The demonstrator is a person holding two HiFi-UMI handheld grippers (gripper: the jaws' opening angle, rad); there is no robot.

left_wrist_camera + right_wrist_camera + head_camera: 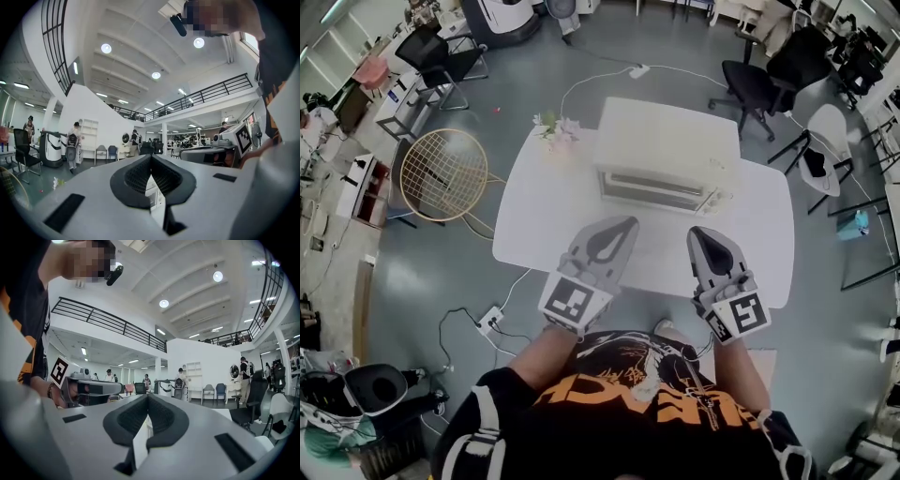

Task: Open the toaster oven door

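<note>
Presently looking down on white counter (544, 216). Found toaster oven (661, 155) standing near centre of it, toward far side, front turned to person, door (652, 190) shut and flush. Noted small bunch of pale flowers (555, 128) lying at far left corner, just beside oven's left side, not touching as far as can be told.

Logged left hand-held gripper (619, 228) over near edge of counter, pointing level at oven front, apart from door, with jaws pressed together at tips and nothing between. Logged right hand-held gripper (701, 236) alongside, also aimed at oven and clear of it, with jaws likewise closed tip to tip, empty.

Glimpsed through slit below left gripper's closed tips a white shape, probably oven front; too little shown to be sure.

Marked round wire frame (443, 174) on floor left of counter, black office chair (748, 86) beyond far right corner, power strip (490, 320) with cable on floor at near left.
</note>
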